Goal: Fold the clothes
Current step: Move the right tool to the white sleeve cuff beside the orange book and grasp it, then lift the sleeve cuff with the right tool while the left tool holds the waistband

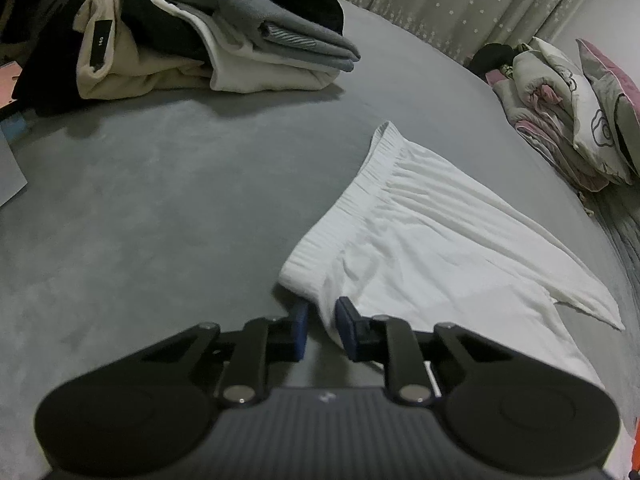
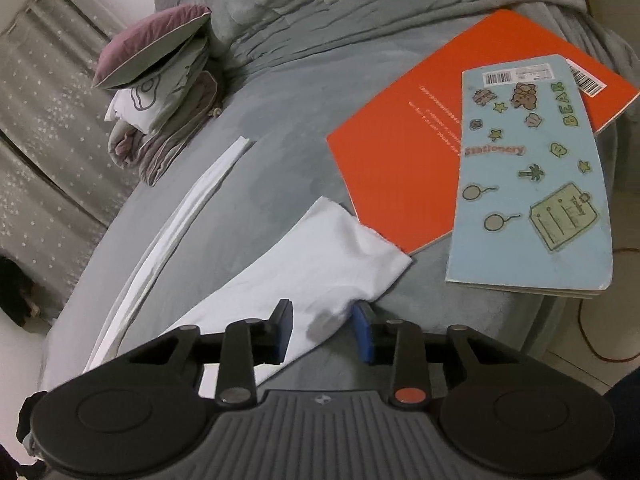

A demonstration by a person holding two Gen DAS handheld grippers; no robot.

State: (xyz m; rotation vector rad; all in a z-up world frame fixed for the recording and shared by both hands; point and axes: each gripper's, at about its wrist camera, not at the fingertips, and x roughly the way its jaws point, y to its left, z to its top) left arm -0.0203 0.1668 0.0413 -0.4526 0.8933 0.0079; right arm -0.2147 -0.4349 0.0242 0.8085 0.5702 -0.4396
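White trousers point(image 1: 420, 232) lie flat on the grey bed point(image 1: 160, 208), elastic waistband to the left. My left gripper point(image 1: 322, 320) sits at the near waistband corner, jaws a little apart with the fabric edge between the blue pads; it is not closed on it. In the right wrist view a white trouser leg point(image 2: 316, 256) lies on the bed, its hem end near an orange book. My right gripper point(image 2: 324, 328) is open, its blue pads on either side of the leg's near edge. The other leg's folded edge point(image 2: 188, 208) runs along the left.
A pile of folded and loose clothes point(image 1: 224, 40), grey, white, cream and black, sits at the far left. Folded bedding and pillows point(image 1: 572, 108) lie at the right; they also show in the right wrist view point(image 2: 160, 92). An orange book point(image 2: 420, 152) and a blue stationery book point(image 2: 532, 184) lie beside the trouser leg.
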